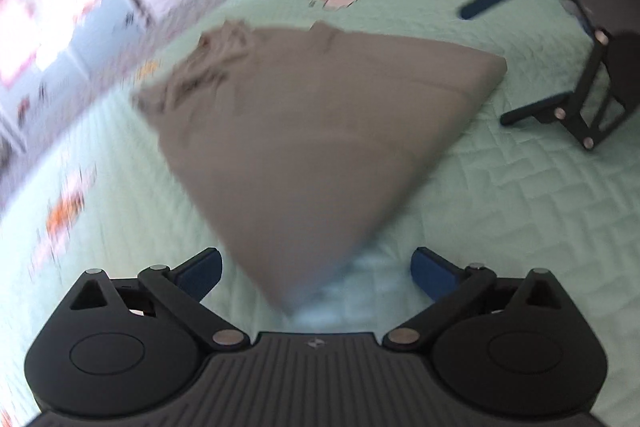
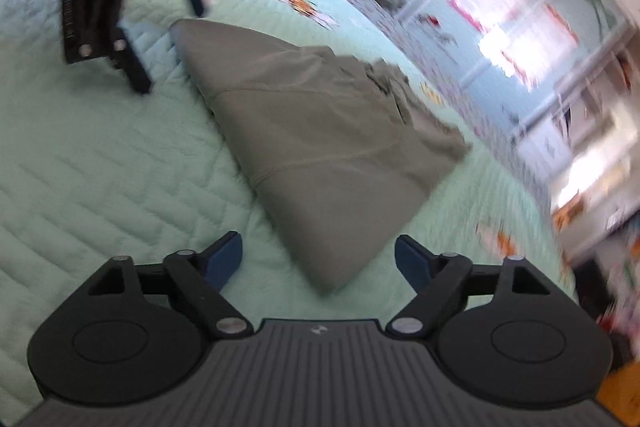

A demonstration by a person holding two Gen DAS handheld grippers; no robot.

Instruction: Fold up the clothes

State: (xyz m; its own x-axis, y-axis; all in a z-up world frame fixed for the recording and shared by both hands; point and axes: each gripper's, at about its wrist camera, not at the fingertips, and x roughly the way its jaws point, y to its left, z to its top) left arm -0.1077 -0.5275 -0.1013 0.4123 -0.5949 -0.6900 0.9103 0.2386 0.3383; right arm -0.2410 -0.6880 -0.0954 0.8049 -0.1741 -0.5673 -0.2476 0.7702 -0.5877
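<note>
While both claws gape empty, only the right view shows garment [image 2: 320, 147] seams.

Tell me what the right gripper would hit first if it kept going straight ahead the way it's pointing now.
Most likely the near corner of the folded olive-grey garment, which lies directly ahead of the right gripper and its open jaws on the green quilt. Depth is unclear, so it may touch the quilt just before the cloth.
</note>
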